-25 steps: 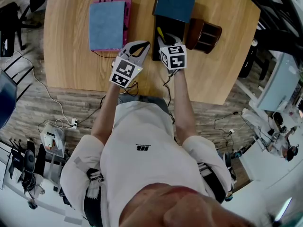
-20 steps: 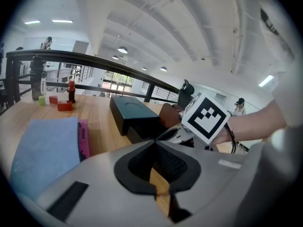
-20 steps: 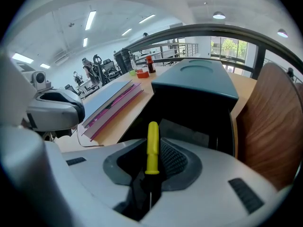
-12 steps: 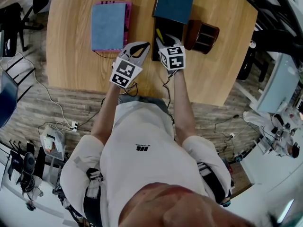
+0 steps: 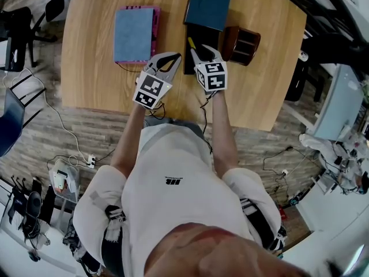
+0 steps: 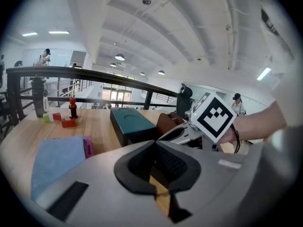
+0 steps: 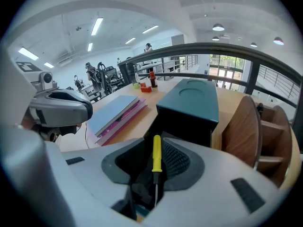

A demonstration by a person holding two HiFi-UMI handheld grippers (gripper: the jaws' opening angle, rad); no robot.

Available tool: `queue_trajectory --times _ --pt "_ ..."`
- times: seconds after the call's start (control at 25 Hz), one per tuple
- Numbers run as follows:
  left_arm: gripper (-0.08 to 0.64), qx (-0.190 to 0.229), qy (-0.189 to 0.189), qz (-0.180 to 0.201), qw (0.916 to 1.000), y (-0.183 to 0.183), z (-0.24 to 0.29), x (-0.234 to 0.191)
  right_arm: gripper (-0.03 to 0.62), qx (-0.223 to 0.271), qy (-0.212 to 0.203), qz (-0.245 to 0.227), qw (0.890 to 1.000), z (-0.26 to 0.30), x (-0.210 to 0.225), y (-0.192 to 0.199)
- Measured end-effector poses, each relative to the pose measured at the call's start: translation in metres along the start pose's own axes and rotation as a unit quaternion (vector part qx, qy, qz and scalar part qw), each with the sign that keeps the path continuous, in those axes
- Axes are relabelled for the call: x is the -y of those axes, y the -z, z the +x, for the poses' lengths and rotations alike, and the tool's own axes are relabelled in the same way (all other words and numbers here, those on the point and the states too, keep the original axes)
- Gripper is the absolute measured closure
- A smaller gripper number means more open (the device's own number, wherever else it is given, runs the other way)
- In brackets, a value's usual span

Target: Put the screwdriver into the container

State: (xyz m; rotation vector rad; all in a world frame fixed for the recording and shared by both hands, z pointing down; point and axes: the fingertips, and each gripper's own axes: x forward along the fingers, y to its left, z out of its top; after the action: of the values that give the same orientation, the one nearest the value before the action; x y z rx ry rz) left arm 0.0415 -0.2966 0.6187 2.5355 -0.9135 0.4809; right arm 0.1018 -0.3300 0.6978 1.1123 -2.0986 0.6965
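Observation:
The screwdriver (image 5: 191,41), with a yellow handle, lies in the open black container (image 5: 203,35) on the wooden table, under a teal lid (image 5: 209,3). My right gripper (image 5: 203,51) hovers just in front of the container. Its jaws have just been opening and stand open. In the right gripper view the screwdriver (image 7: 156,156) shows through the gap of my right gripper (image 7: 154,144), lying free below and untouched by the pads. My left gripper (image 5: 174,56) sits to the left of the container, tips together on nothing. In its own view the left gripper (image 6: 153,144) points over bare wood.
A brown wooden organizer (image 5: 243,44) stands right of the container. A blue book on a pink one (image 5: 134,33) lies to the left. A small bottle and red blocks (image 6: 71,112) sit far back. The table's front edge (image 5: 173,117) is close behind the grippers.
The right gripper's jaws have parted and it has lifted back from the container, leaving the screwdriver inside. The left gripper has risen a little too.

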Motion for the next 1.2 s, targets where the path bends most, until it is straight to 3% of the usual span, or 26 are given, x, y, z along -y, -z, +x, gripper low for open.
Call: queue_trajectory --times 0.6,1.2 --pt "0.551 0.049 -0.036 0.056 0.9965 -0.059 -0.048 0.038 0.514 0.140 0.002 -0.024 0.990 -0.133 -0.024 -0.043" --pt "0.551 0.103 -0.071 0.071 0.9896 -0.088 -0.116 0.089 0.591 0.263 0.000 -0.043 0.964 -0.244 -0.061 -0.048"
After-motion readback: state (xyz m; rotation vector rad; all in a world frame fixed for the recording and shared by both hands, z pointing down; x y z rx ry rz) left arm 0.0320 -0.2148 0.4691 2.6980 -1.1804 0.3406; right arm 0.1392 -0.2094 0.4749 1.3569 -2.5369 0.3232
